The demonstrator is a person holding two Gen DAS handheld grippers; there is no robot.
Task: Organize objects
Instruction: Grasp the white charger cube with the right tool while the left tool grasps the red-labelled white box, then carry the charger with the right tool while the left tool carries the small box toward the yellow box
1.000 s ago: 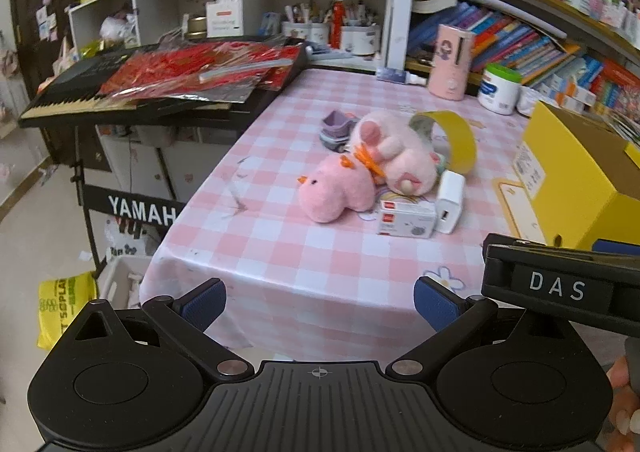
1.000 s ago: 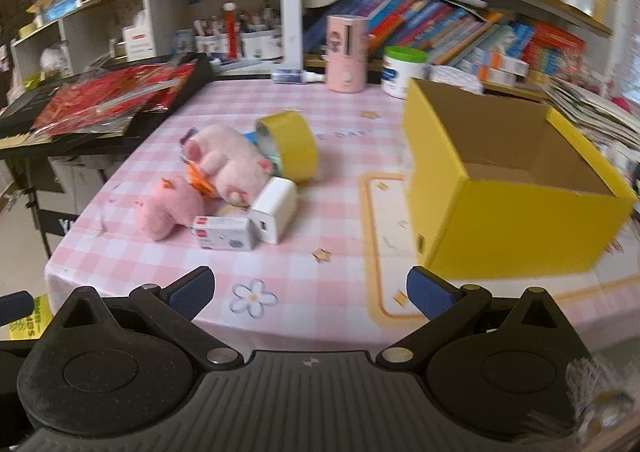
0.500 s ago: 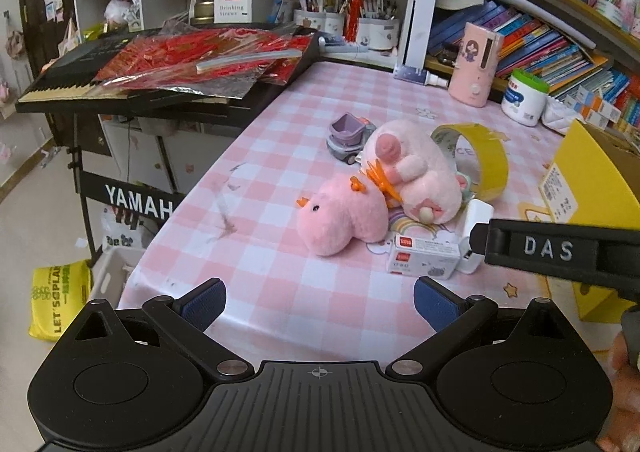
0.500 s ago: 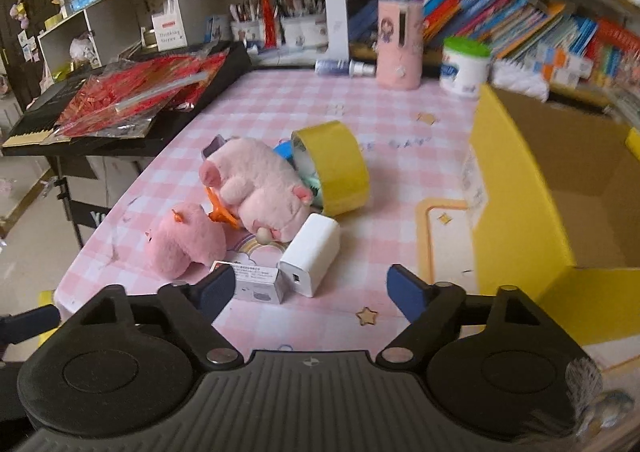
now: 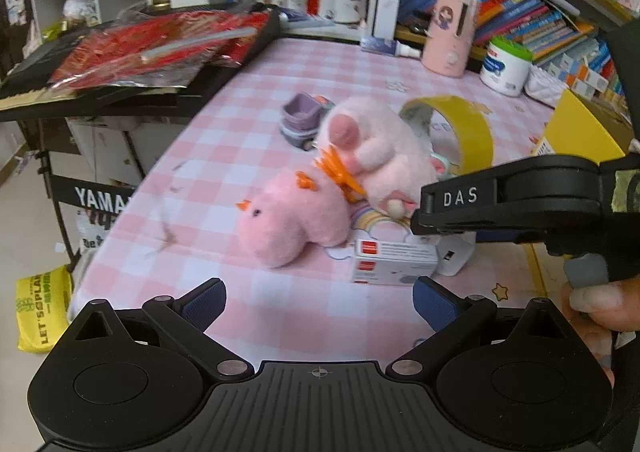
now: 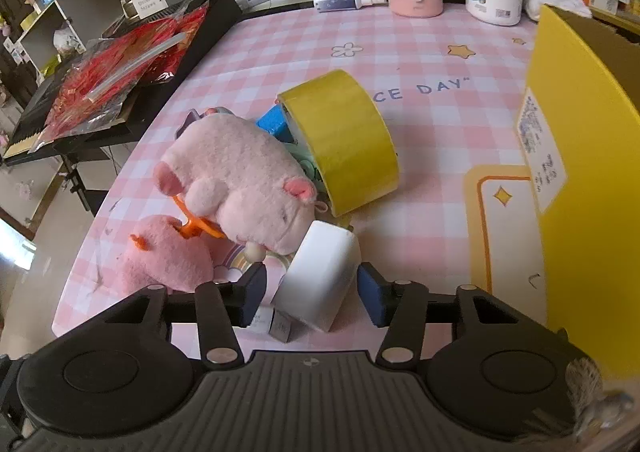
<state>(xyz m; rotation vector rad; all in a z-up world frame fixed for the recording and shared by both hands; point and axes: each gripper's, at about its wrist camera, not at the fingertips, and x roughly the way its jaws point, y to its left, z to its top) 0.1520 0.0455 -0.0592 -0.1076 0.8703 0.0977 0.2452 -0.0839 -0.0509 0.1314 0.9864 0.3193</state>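
The yellow cardboard box (image 6: 588, 172) stands at the tabletop's (image 6: 432, 64) right edge, bare cloth between it and the yellow tape roll (image 6: 344, 140). The right gripper (image 6: 312, 292), jaws just closing, straddles the white charger (image 6: 320, 272) without clear contact. The left gripper (image 5: 316, 304) gapes empty near the front edge.

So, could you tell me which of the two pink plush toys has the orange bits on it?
The darker pink plush, lying lower and nearer the table edge, has orange bits on it; the paler pink plush pig rests partly on top of it, beside the yellow tape roll.
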